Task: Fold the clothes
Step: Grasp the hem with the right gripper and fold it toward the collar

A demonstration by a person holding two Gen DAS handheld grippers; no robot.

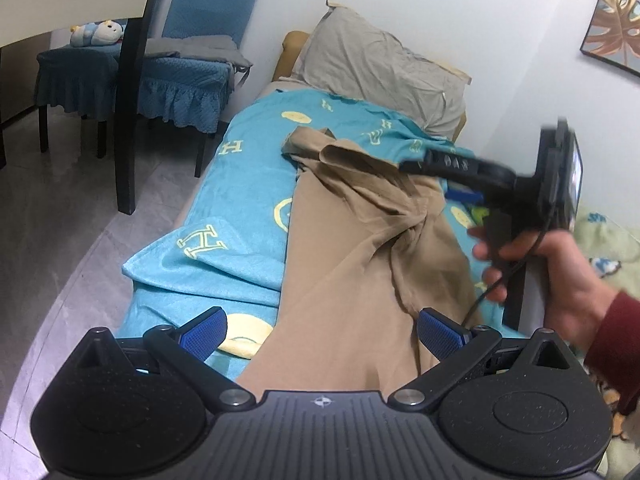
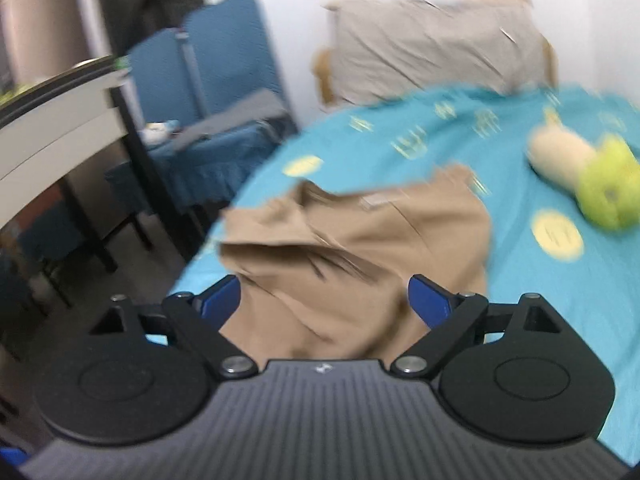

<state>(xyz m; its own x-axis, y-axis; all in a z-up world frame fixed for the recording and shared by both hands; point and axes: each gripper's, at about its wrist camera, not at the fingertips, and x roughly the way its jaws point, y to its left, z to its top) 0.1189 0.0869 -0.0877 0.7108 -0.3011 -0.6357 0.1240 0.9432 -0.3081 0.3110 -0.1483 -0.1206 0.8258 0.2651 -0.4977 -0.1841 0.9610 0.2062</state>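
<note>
A tan garment (image 1: pixel 360 248) lies crumpled along the bed on a turquoise blanket (image 1: pixel 248 184), its far end bunched into folds. My left gripper (image 1: pixel 320 332) hovers over the near end of the cloth, its blue pads wide apart and open with nothing pinched. In the left wrist view a hand in a dark red sleeve holds my right gripper (image 1: pixel 440 164) above the garment's far right side. The right wrist view is blurred; there my right gripper (image 2: pixel 324 300) stands open over the tan garment (image 2: pixel 360 240), with the cloth below the pads and not pinched.
A grey pillow (image 1: pixel 380 68) leans at the head of the bed against the white wall. A cream and green plush toy (image 2: pixel 588 176) lies on the blanket at the right. Blue-covered chairs (image 1: pixel 180 80) and a dark-legged table (image 1: pixel 128 120) stand on the tiled floor left of the bed.
</note>
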